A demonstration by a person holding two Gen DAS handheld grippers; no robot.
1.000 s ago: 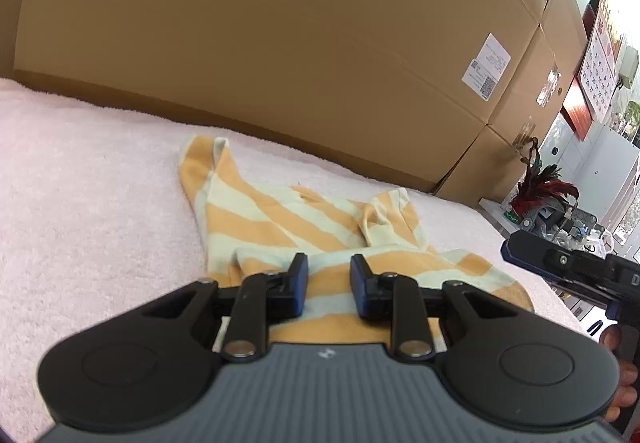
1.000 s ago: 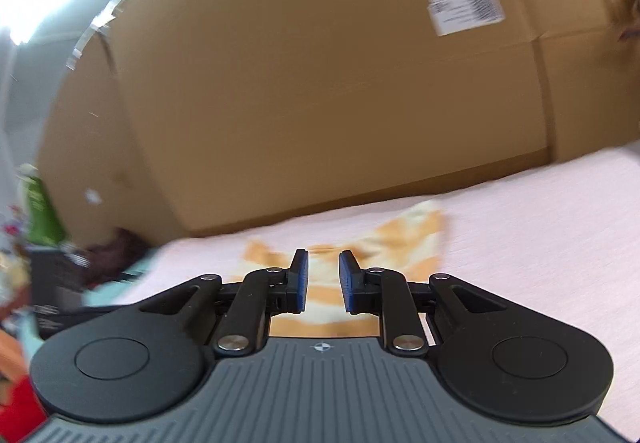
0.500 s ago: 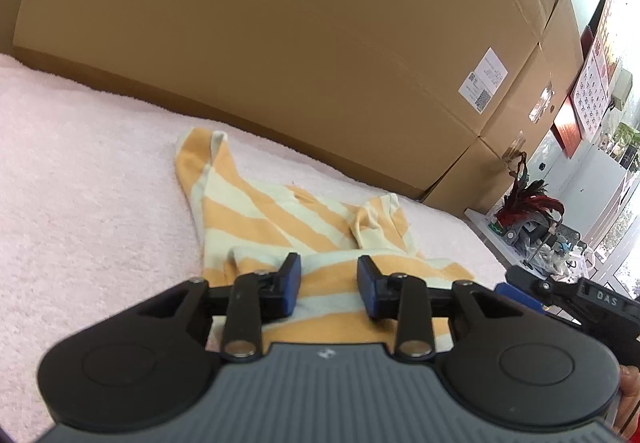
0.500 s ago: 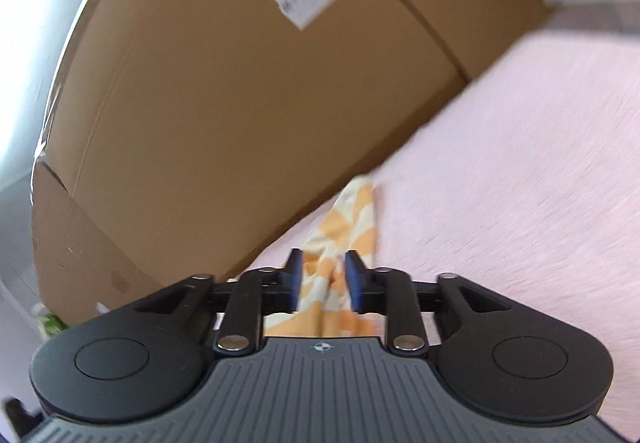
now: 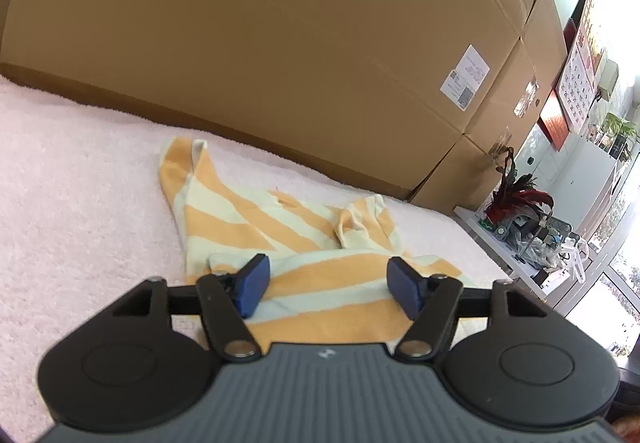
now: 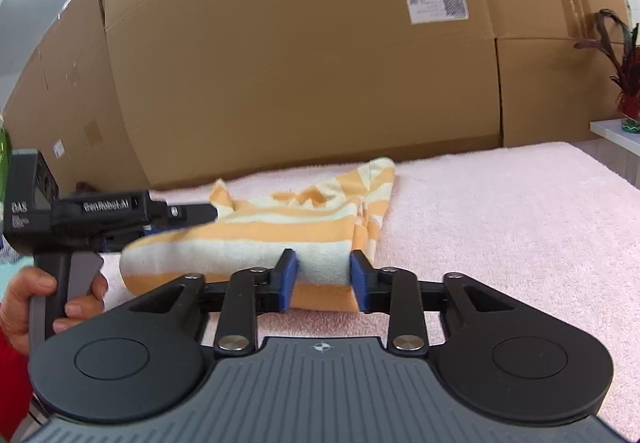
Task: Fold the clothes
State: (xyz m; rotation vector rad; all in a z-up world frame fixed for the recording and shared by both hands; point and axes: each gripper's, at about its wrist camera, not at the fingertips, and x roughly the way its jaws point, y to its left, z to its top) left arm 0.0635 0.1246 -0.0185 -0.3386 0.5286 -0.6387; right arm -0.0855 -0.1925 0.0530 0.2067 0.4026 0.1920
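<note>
Mid-fold on striped garment [image 5: 288, 227]. My left tool [image 5: 328, 283] opening, cloth below unpinched. Right tool [image 6: 322, 279] straddles folded edge, released. Next: I clench, fold over.

1. My left wrist camera sits low behind the left gripper [image 5: 328, 285], close over the pink cover [image 5: 80, 203], facing the boxes [image 5: 280, 43] and a window at right.
2. My right wrist camera rides behind the right gripper [image 6: 323, 275], equally low, facing the boxes squarely.
3. Both share the shirt [image 5: 280, 219], cover and boxes; the right view also catches the left gripper from its side.
</note>
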